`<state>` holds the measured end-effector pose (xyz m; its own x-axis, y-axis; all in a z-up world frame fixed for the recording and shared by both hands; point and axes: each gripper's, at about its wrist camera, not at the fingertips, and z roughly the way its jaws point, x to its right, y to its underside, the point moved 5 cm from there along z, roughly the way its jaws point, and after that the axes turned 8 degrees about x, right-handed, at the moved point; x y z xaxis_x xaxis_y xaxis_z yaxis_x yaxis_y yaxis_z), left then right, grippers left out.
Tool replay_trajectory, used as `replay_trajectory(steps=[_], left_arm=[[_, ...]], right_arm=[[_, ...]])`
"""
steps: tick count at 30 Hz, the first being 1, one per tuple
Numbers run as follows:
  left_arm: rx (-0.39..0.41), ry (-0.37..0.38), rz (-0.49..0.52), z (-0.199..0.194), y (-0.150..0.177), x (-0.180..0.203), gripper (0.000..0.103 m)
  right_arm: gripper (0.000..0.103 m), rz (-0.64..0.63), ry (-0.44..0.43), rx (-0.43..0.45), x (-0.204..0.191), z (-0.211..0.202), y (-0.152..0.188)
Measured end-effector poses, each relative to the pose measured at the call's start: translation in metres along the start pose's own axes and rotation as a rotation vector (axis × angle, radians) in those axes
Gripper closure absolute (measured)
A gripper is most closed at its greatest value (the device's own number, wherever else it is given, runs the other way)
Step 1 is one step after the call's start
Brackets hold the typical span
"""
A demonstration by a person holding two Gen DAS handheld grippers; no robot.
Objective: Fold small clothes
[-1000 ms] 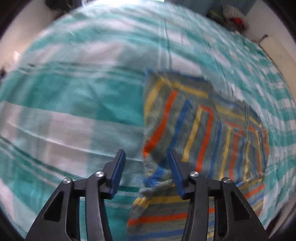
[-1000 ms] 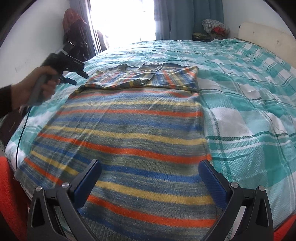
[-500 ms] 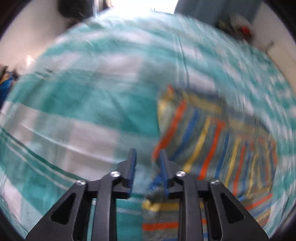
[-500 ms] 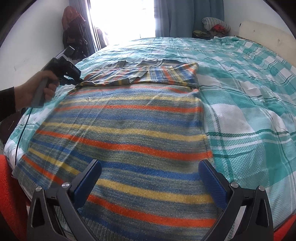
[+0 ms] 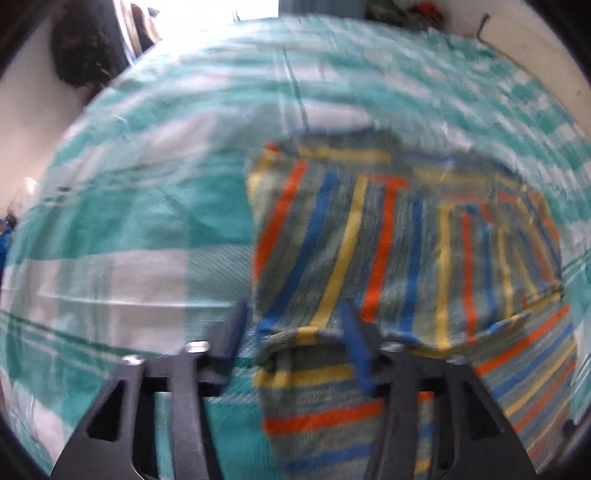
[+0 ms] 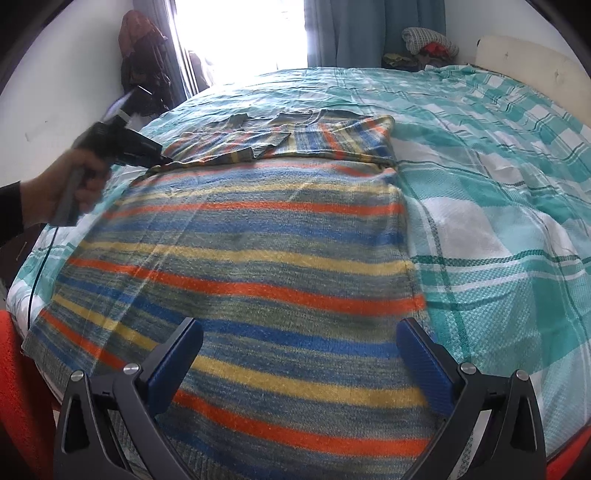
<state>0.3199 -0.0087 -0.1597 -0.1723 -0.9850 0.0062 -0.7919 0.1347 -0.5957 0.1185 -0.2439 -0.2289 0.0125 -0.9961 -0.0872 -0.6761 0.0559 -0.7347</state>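
A striped knit sweater (image 6: 258, 266) in orange, blue, yellow and grey lies flat on the bed, with its sleeves folded across the top (image 6: 236, 144). My left gripper (image 5: 295, 338) hovers at the sweater's left shoulder. Its jaws are opening, and the folded edge of the sweater (image 5: 295, 332) lies loosely between them; the view is blurred. In the right wrist view a hand holds that left gripper (image 6: 125, 144) at the sweater's far left corner. My right gripper (image 6: 299, 354) stands wide open above the sweater's lower body, holding nothing.
The bed is covered by a teal and white checked sheet (image 6: 498, 221). A bright window with curtains (image 6: 362, 33) is behind it. A pile of clothes (image 6: 428, 46) sits at the far right by a headboard (image 6: 532, 70). Dark garments hang on the left wall (image 6: 142, 55).
The left gripper's jaws narrowed at the sweater's folded edge, then widened again. The left hand drew back from the shoulder. The right gripper has not moved.
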Motion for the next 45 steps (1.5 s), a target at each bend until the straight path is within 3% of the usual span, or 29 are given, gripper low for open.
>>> replay_trajectory(steps=[2,5,11,15,17,18,20,24,45], left_arm=[[0.060,0.028,-0.005,-0.020,-0.001,0.006,0.021],[0.119,0.071,0.025,-0.062,0.027,0.023,0.012],[0.119,0.104,0.052,-0.118,0.121,0.058,0.009],[0.124,0.067,0.082,-0.110,0.166,0.072,0.004],[0.089,0.024,0.081,-0.091,0.185,0.071,0.002],[0.121,0.026,0.057,-0.089,0.189,0.068,0.001],[0.148,0.027,0.049,-0.090,0.190,0.067,0.000],[0.122,0.044,0.039,-0.085,0.188,0.066,0.000],[0.136,0.046,0.044,-0.083,0.194,0.068,0.000]], right_arm=[[0.000,-0.010,0.006,0.021,0.000,-0.004,-0.004],[0.000,-0.033,0.020,0.046,0.000,-0.009,-0.009],[0.000,-0.019,0.024,0.044,0.004,-0.012,-0.009],[0.000,-0.032,0.028,0.034,0.003,-0.011,-0.006],[0.000,-0.052,0.036,-0.030,0.001,0.002,0.004],[0.000,-0.064,0.042,-0.078,-0.001,0.012,0.013],[0.000,-0.094,0.058,-0.079,-0.003,0.017,0.019],[0.000,-0.096,0.061,-0.073,-0.002,0.020,0.022],[0.000,-0.138,0.078,-0.043,-0.006,0.024,0.028]])
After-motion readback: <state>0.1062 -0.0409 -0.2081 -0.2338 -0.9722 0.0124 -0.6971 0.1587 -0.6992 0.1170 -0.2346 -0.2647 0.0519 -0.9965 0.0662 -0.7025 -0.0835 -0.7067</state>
